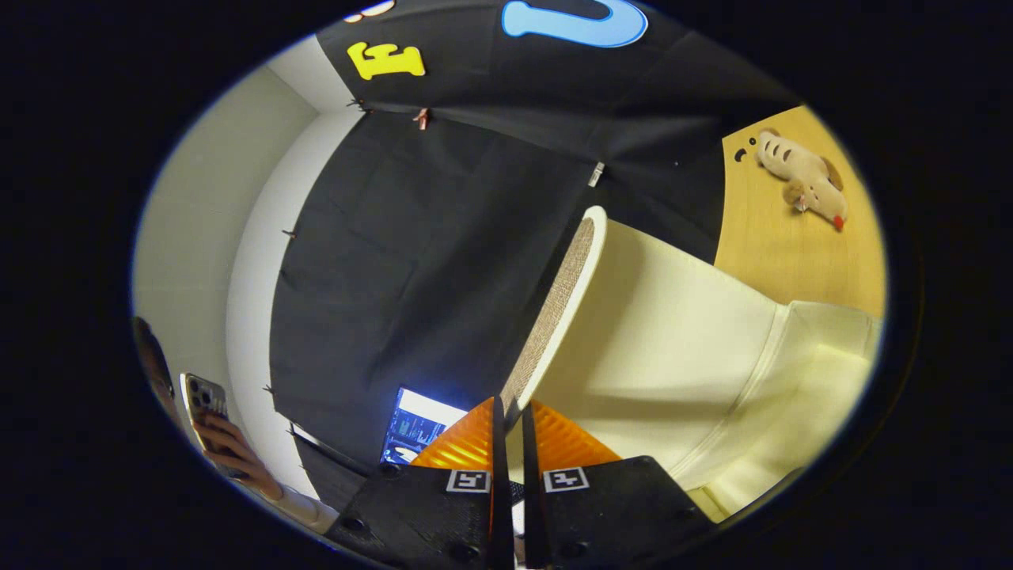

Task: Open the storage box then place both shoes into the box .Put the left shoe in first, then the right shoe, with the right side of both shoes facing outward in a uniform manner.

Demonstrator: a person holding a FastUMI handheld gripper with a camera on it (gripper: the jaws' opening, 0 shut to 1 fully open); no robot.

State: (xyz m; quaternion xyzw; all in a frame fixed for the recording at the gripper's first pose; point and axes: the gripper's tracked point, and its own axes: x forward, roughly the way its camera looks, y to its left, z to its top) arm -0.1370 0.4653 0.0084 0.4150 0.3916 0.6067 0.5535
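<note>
The cream fabric storage box (831,356) stands on the wooden table, and the whole scene looks tilted. Its lid (657,332) is swung up off the box, joined to it along a stitched seam (752,380). The lid's outer face is a woven tan panel (554,309) with a pale rim. My gripper (513,412) is shut on the lid's free edge. The rim runs down between the two fingertips, and both fingers press on it.
A plush toy animal (803,178) lies on the wooden table (760,237) beyond the box. A lit screen (419,423) glows behind the fingers. A person's hand holds a phone (204,404) off to the side, by the pale wall.
</note>
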